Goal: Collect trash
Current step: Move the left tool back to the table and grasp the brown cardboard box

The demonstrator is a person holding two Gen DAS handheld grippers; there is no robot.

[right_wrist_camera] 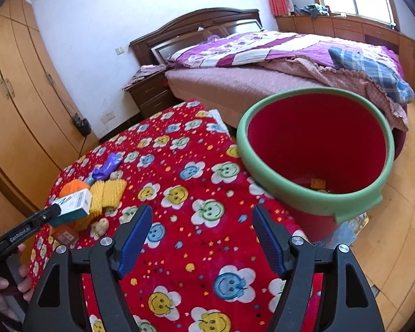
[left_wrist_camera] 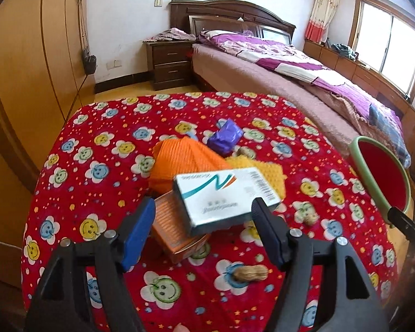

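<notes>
My left gripper [left_wrist_camera: 203, 215] has its jaws spread wide, and a white-and-teal carton [left_wrist_camera: 225, 197] sits tilted between the fingertips. From the right wrist view the carton [right_wrist_camera: 76, 203] appears at the tip of that gripper, but I cannot tell whether the pads actually touch it. Under the carton lies an orange box [left_wrist_camera: 177, 229] on the table [left_wrist_camera: 102, 144], which is covered with a red smiley-flower cloth. Behind it are an orange ridged piece [left_wrist_camera: 185, 157], a yellow ridged piece [left_wrist_camera: 265, 171] and a purple wrapper [left_wrist_camera: 225, 135], all near the middle of the table. A peanut [left_wrist_camera: 249, 272] lies just in front of my left gripper, nearer the front edge, and another shell [left_wrist_camera: 310, 217] sits to the right. My right gripper [right_wrist_camera: 202, 233] is also wide and holds nothing, hovering above the cloth. The red bin [right_wrist_camera: 318, 152] with a green rim stands at the table's right edge, small scraps at its bottom.
</notes>
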